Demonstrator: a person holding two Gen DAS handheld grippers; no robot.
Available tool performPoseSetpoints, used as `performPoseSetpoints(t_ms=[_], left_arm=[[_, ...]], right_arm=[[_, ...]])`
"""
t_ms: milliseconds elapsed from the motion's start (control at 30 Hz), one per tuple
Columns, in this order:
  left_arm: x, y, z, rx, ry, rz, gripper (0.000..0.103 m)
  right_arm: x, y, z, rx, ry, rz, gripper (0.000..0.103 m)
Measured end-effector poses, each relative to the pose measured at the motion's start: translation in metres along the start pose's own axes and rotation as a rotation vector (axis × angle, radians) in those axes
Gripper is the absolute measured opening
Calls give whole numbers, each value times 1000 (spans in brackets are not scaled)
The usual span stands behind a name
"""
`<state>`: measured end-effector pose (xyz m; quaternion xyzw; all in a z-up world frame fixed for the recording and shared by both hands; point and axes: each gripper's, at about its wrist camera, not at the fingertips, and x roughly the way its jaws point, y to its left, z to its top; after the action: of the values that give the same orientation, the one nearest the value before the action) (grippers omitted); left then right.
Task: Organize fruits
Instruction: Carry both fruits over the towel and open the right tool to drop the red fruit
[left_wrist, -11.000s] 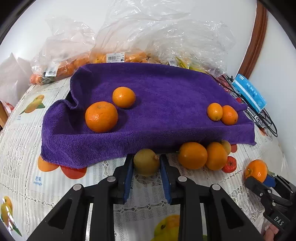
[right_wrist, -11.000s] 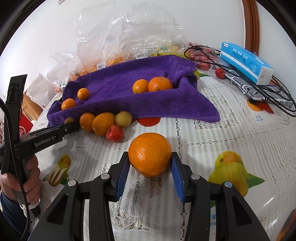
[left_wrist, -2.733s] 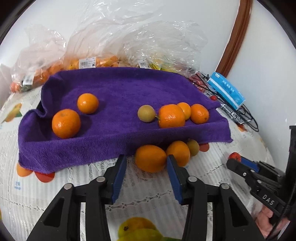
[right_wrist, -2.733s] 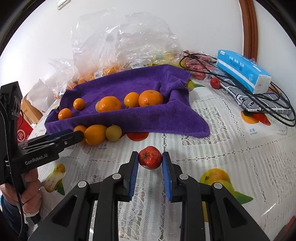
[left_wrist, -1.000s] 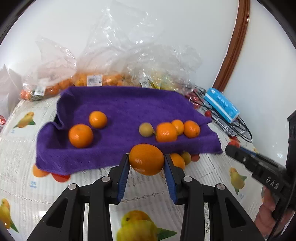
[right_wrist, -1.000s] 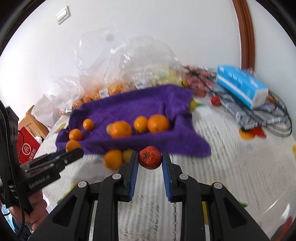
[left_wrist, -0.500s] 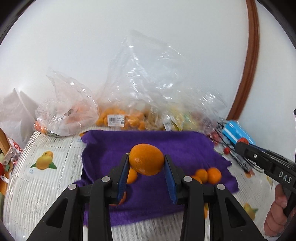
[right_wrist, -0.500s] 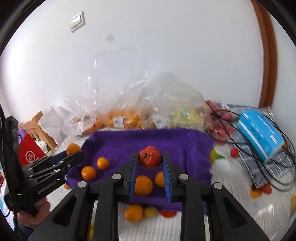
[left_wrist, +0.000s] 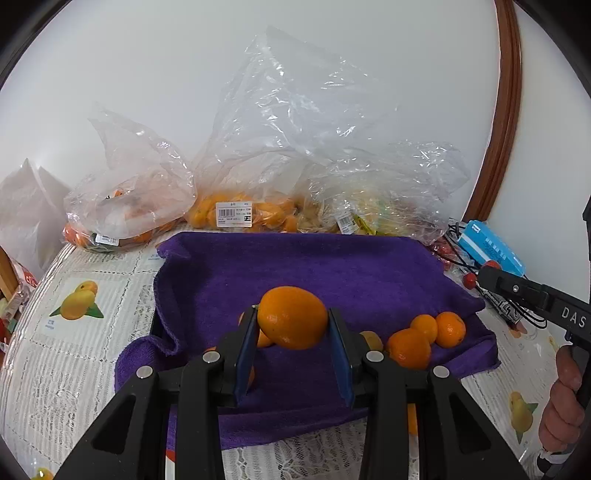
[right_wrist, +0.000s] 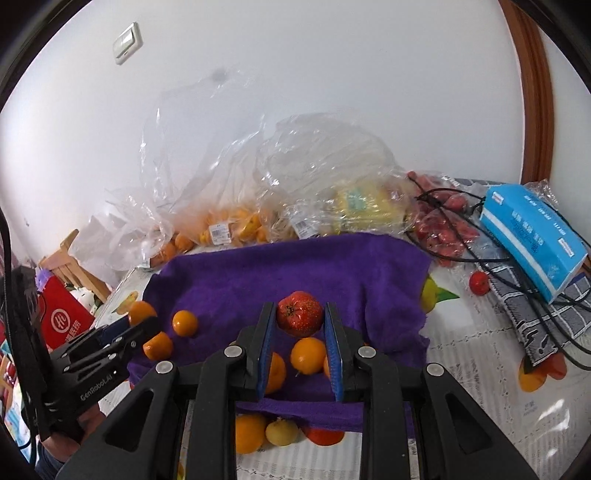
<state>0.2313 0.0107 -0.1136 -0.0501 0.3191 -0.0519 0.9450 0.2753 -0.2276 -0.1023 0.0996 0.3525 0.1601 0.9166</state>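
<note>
My left gripper (left_wrist: 291, 325) is shut on an orange (left_wrist: 292, 317), held in the air over the purple towel (left_wrist: 332, 273). Three oranges (left_wrist: 424, 336) lie together on the towel to its right, and more fruit hides behind the fingers. My right gripper (right_wrist: 300, 319) is shut on a red strawberry-like fruit (right_wrist: 299, 316) above the same purple towel (right_wrist: 295, 269). Oranges (right_wrist: 184, 322) rest on the towel below it. An orange (right_wrist: 249, 432) and a yellow fruit (right_wrist: 281, 431) sit on the tablecloth at the towel's front edge. The left gripper (right_wrist: 136, 325) shows at the left.
Clear plastic bags of oranges (left_wrist: 236, 214) and other fruit (right_wrist: 354, 206) line the wall behind the towel. A blue tissue box (right_wrist: 532, 236), black cables (right_wrist: 509, 273) and a small red fruit (right_wrist: 479, 282) lie right of the towel. A red box (right_wrist: 62, 321) stands left.
Both grippers have lifted their fruit from the tablecloth and carried it forward over the purple towel. Within the last half second they have drawn closer to it.
</note>
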Motion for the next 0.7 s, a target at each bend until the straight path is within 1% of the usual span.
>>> performPoseSetpoints(t_ms=[200,300,433,600,700], left_arm=[[-7,-6,1,18,-26,-9,36],[-10,-8,5,16,-27,-21,36],[-11,-7,5,8,-21,-21,36],[-6,1,4,-29,11,-27,36],[-5,5,3,-42,5,-20,36]], right_arm=[[-5,-3,2,16,-11,0,26],[-11,0,4,0,-30,-15,26],[-13,1,6,-4,-40,-15,26],[-3,0,2,-6,-6,-22,26],[6,3,-2,-22,15,-26,26]])
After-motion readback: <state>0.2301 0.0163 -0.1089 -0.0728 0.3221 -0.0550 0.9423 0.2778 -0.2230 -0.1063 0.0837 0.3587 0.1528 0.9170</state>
